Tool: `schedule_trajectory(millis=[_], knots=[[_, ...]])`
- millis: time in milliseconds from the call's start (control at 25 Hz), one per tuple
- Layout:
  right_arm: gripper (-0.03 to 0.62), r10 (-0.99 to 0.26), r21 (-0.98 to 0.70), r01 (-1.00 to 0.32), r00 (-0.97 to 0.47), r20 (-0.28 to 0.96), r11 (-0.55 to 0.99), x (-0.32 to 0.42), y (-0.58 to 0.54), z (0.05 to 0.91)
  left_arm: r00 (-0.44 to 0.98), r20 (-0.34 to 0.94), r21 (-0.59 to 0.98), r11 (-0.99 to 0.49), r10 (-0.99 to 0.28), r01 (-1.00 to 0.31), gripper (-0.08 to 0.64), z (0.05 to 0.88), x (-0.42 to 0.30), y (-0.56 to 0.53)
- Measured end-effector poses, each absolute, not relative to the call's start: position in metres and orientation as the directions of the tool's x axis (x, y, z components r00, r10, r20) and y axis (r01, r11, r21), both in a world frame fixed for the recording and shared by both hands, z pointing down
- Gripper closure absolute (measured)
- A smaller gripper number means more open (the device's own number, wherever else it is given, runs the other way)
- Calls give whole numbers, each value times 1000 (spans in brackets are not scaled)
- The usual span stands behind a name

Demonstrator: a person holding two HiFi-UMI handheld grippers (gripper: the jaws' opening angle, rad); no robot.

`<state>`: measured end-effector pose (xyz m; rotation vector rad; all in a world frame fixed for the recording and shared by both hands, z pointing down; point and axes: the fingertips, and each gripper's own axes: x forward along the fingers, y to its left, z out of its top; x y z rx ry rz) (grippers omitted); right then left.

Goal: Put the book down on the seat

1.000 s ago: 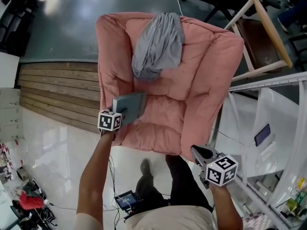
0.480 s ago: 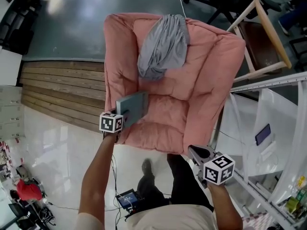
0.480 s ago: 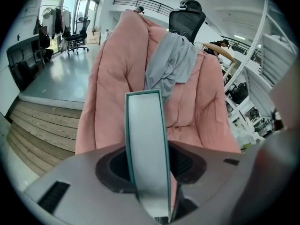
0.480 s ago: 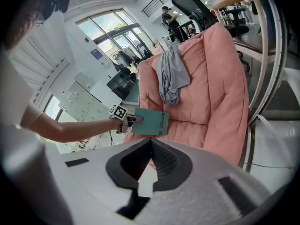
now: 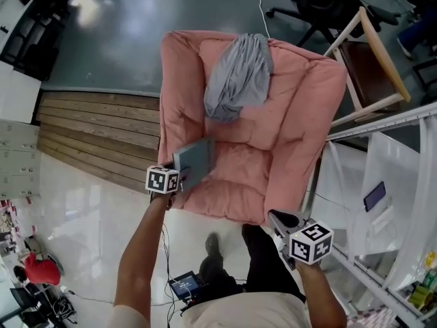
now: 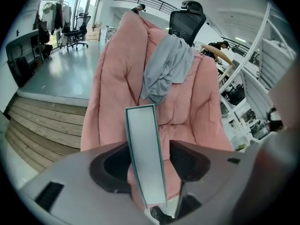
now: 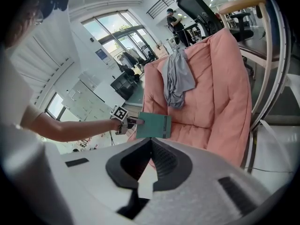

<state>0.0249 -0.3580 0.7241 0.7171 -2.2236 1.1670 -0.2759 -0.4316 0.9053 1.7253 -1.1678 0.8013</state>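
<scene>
Hovering over the pink chair (image 5: pixel 287 115), the left gripper (image 6: pixel 148 142) has the book (image 5: pixel 194 159) between its jaws, and those jaws have just been opening. From the left gripper view, the teal covers and pale page edge run straight out between the two pads. There's a sliver of daylight on the right-hand side, so the jaws stand a little wider than the book and are not clamping it.

The book sits at the chair's front left corner, over the seat cushion and close against the left arm roll. From the right gripper view it looks roughly level, cover up. Whether its far end is touching the cushion, no view settles.

The marker cube (image 5: pixel 162 180) on that gripper hangs just off the chair's front edge, with the person's forearm reaching in from below.

Over on the other side, the right gripper (image 7: pixel 151 139) has its jaws pressed together with nothing in them. It's held off the chair's front right corner, well apart from the book.

Up on the chair's backrest, a grey garment (image 5: pixel 239 80) is draped down the middle, clear of the book. A wooden stool (image 5: pixel 372 60) stands beyond the chair's right arm.
</scene>
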Motion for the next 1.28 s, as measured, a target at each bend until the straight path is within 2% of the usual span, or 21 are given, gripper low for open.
schedule_trajectory(millis=[320,880,1080,1280], knots=[[598,-217,-558,-659,-723,656,505,27,-358,715,323,841,291,-140,-434,-946,267,891,-283,-431],[598,-233,-548,-652,-728,644,524,3,-359,694,274,820,238,-136,-502,-962,255,850,-310,-436],[598,-247,-538,-649,-732,635,538,-5,-364,678,265,768,232,-132,-583,-964,255,806,-316,-442],[598,-271,-523,-645,-736,620,557,-11,-367,655,305,655,262,-171,-691,-950,256,742,-309,-445]])
